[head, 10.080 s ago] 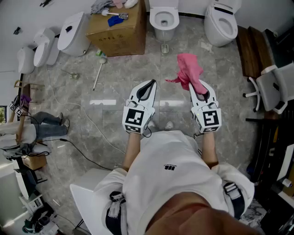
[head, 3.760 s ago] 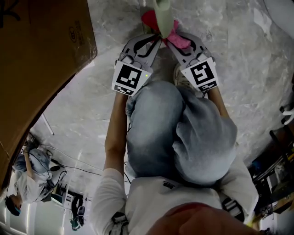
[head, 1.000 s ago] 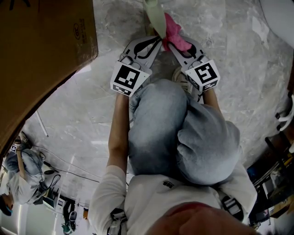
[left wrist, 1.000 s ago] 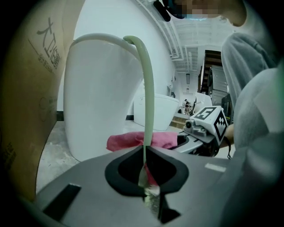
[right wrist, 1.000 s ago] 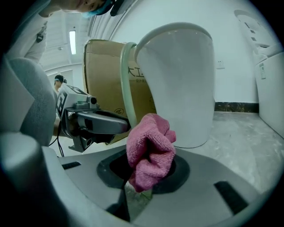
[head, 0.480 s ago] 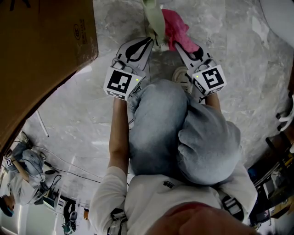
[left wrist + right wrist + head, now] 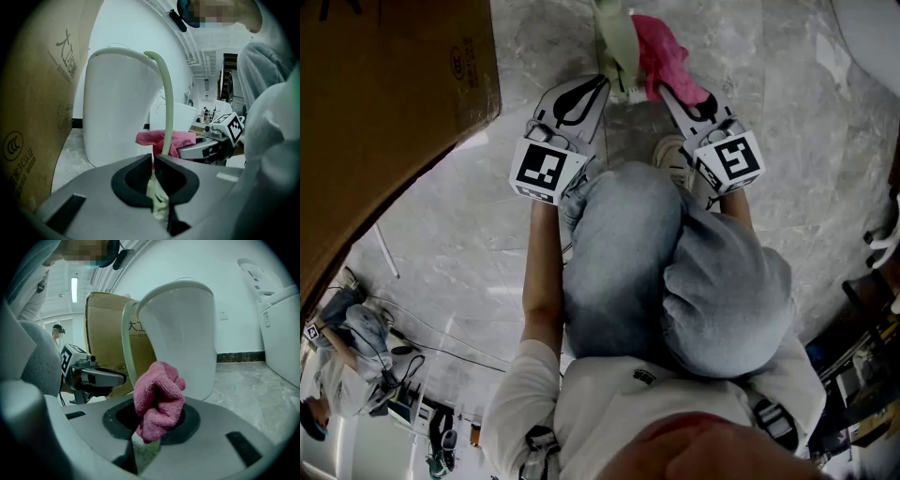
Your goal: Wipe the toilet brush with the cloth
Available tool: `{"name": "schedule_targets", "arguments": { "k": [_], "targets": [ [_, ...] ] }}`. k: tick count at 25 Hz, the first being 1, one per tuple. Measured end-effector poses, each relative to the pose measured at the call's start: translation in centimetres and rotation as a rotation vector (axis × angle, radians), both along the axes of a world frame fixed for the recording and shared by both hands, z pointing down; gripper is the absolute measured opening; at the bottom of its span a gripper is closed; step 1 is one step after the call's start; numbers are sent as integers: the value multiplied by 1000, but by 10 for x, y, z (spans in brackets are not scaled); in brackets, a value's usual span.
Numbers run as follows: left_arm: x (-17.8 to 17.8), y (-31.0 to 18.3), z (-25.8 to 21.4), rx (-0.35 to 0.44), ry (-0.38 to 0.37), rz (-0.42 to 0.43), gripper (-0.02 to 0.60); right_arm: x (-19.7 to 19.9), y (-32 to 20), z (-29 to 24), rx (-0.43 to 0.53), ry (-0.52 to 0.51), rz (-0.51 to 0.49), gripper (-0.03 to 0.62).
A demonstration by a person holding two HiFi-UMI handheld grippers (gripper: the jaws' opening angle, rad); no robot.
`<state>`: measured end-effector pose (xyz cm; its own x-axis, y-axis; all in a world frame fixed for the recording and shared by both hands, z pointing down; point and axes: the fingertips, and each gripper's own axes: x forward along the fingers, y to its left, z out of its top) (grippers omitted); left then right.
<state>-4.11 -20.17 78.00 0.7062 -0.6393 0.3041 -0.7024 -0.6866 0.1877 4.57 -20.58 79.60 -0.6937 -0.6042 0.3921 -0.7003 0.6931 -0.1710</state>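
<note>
In the head view the pale green toilet brush stands upright between my two grippers. My left gripper is shut on its lower end, and in the left gripper view the thin green stem curves up from the jaws. My right gripper is shut on a bunched pink cloth, which sits just right of the brush. In the right gripper view the cloth bulges out of that gripper, with the green stem to its left. Whether cloth and brush touch is unclear.
A large cardboard box fills the upper left, close to my left gripper. A white toilet stands just beyond the brush, another at the upper right. The person's bent knees are right behind the grippers. The floor is grey marble.
Over the last second the left gripper has shifted left and a little down with the brush. The pink cloth has moved slightly right, off the brush stem. Both stay shut.
</note>
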Motion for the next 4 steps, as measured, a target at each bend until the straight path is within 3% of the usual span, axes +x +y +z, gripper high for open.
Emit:
{"name": "schedule_targets", "arguments": {
  "k": [4],
  "targets": [
    [-1,1,-1,1,1,-3,17,1,0,0,10,-6,-3,77]
  ]
}}
